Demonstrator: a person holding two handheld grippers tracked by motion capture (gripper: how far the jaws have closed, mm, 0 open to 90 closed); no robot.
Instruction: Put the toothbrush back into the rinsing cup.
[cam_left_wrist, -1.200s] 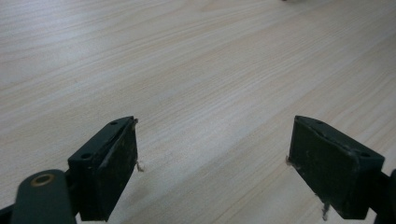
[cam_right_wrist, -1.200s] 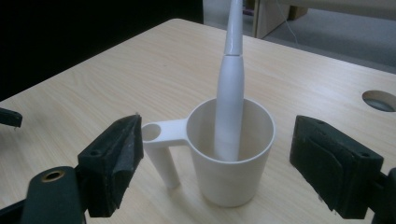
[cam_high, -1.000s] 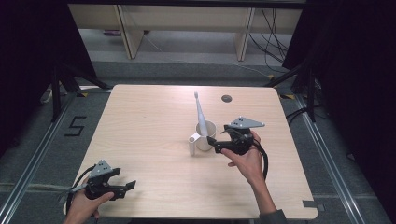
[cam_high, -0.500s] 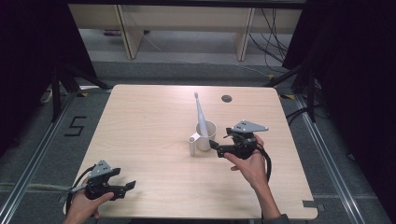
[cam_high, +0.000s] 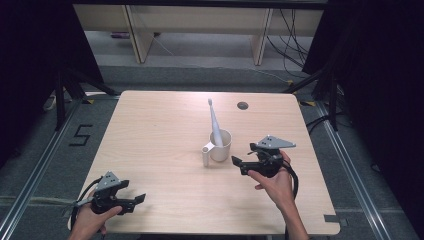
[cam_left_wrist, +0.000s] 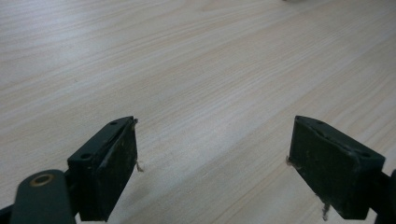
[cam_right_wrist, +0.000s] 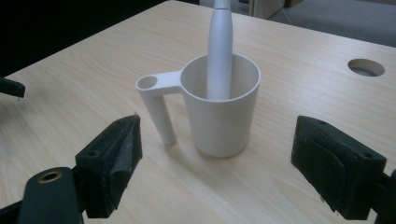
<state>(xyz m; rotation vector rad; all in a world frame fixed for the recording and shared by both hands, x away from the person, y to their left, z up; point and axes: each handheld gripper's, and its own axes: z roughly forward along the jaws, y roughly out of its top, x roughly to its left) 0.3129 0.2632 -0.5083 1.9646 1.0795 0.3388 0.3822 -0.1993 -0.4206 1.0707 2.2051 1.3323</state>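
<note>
- High view: a white cup (cam_high: 220, 145) is standing upright near the middle of the wooden table (cam_high: 155, 130), its handle (cam_high: 206, 154) reaching out toward the left front edge. A white toothbrush (cam_high: 215, 122) is leaning inside the cup, head up and tilted away from the person. The right gripper (cam_high: 239, 163) is hovering just to the right of the cup, apart from it, its jaws spreading open toward it. The left gripper (cam_high: 139, 200) is sitting well apart near the front left corner, held by the left hand (cam_high: 89, 221). A round hole (cam_high: 242, 105) is lying near the far edge.
- Left gripper view: the jaws are standing spread wide (nothing between them) over bare tabletop (cam_left_wrist: 196, 70).
- Right gripper view: the jaws are gaping wide, and the cup (cam_right_wrist: 222, 112) is standing beyond and between them, untouched. The toothbrush (cam_right_wrist: 219, 46) is rising from its mouth, and the handle (cam_right_wrist: 156, 105) is pointing left.
</note>
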